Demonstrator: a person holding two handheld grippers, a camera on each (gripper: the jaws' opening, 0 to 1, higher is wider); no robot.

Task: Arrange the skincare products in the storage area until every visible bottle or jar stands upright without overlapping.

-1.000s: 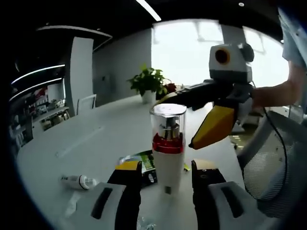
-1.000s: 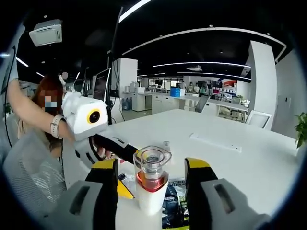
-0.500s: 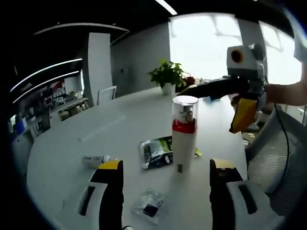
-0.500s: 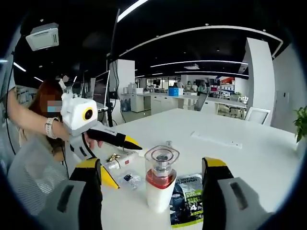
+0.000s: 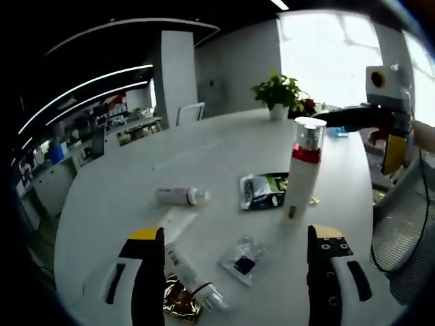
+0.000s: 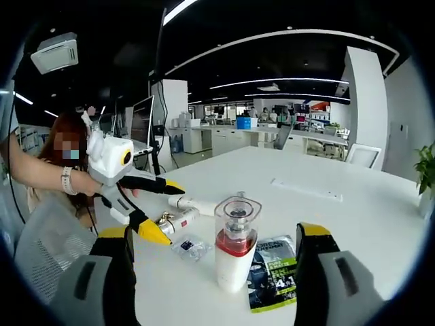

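The pump bottle (image 5: pixel 301 168) (image 6: pixel 236 243) is standing upright on the white counter (image 5: pixel 122 204), beside a sachet (image 5: pixel 264 190). Nothing is being gripped: the left claw (image 5: pixel 234 261) and right claw (image 6: pixel 217 265) are both spread wide.

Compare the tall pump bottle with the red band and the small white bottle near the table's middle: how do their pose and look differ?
The pump bottle stands upright; the small white bottle lies on its side. The pump bottle is taller, with a clear cap and red band; the small white bottle looks plain white with a paler tip. Both rest on the white table, untouched by either gripper.
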